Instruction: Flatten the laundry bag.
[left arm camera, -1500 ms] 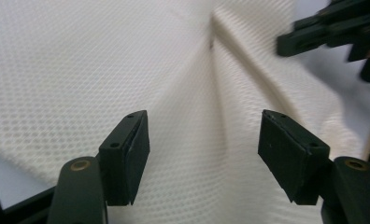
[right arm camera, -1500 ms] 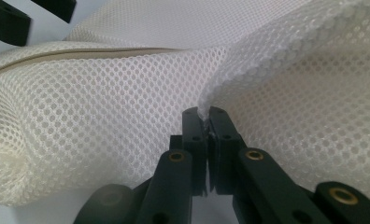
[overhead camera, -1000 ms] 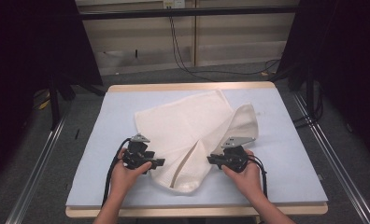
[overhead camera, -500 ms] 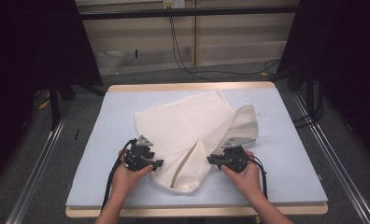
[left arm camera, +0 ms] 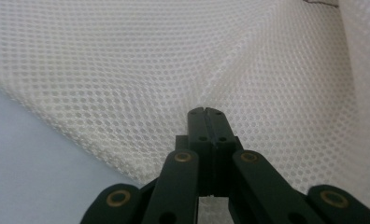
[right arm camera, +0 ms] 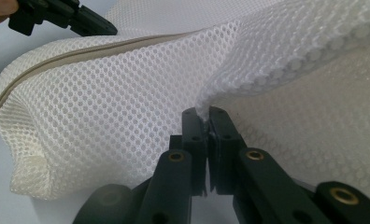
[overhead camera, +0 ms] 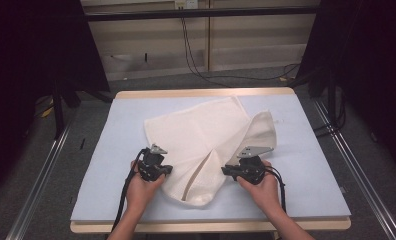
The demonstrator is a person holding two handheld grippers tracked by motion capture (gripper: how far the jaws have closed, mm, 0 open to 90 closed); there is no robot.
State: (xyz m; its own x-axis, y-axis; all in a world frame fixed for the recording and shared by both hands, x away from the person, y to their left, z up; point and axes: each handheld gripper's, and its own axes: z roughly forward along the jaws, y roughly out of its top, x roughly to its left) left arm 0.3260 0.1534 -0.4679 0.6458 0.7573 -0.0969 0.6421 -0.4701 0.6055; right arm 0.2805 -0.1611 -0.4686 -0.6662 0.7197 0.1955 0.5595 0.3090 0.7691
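A white mesh bag with a beige zipper lies crumpled on the pale blue table mat. My left gripper sits at the bag's near left edge. Its jaws have just been closing, and in the left gripper view they meet with a pinch of mesh puckered at their tips. At the near right side, my right gripper is shut on a raised fold of the mesh, which it clamps between its tips. The left gripper shows at the top left of the right gripper view.
The mat covers a wooden table whose front edge runs just below the hands. Bare mat lies to the left and right of the bag. Metal rails flank the table on the floor, and cables hang at the back.
The left gripper's jaws have drawn together on the bag's near left edge. Both hands stay about where they were, and the bag keeps its shape.
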